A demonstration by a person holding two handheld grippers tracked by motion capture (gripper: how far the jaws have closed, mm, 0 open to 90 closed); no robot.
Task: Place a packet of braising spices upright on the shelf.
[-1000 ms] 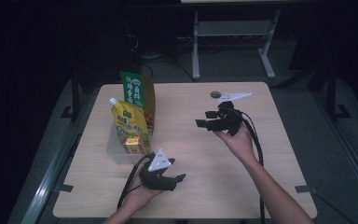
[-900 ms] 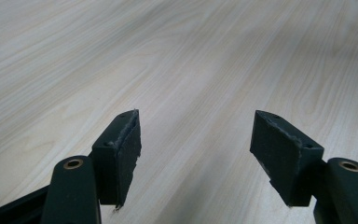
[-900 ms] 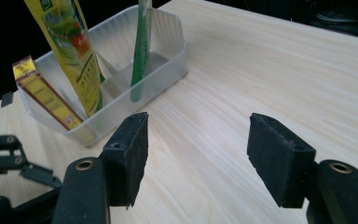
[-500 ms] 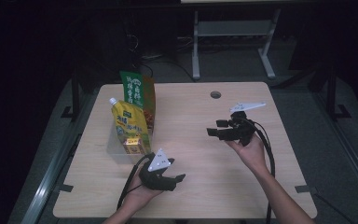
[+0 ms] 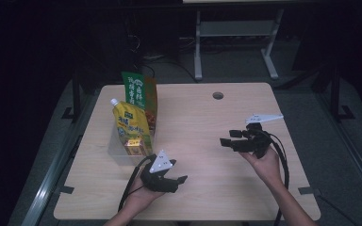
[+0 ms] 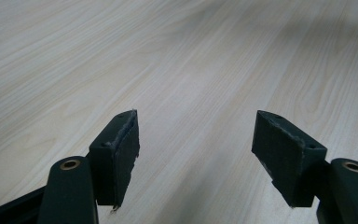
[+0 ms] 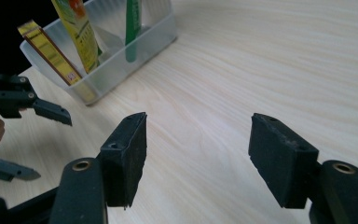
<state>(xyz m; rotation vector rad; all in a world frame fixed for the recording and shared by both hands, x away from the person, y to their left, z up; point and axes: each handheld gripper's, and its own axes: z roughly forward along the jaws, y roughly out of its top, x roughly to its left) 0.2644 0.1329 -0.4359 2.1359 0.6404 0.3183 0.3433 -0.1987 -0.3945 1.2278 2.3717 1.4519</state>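
Two grippers over the table [image 5: 198, 113] | clear bin [image 5: 118, 153] at 9 o'clock with yellow pouch [image 5: 131, 123] and green pouch [image 5: 136, 89] upright inside | right gripper [image 5: 231, 138] at 3, jaws apart, empty | left gripper [image 5: 179, 181] at 6, jaws apart, empty

The high camera looked down on my table [image 5: 207, 122] from my side. My left gripper camera skimmed bare wood close up; my right gripper camera faced the clear bin [image 7: 121, 51], shared with the high view.

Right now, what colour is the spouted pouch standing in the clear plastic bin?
The spouted pouch is yellow with a white cap, seen best in the high view.
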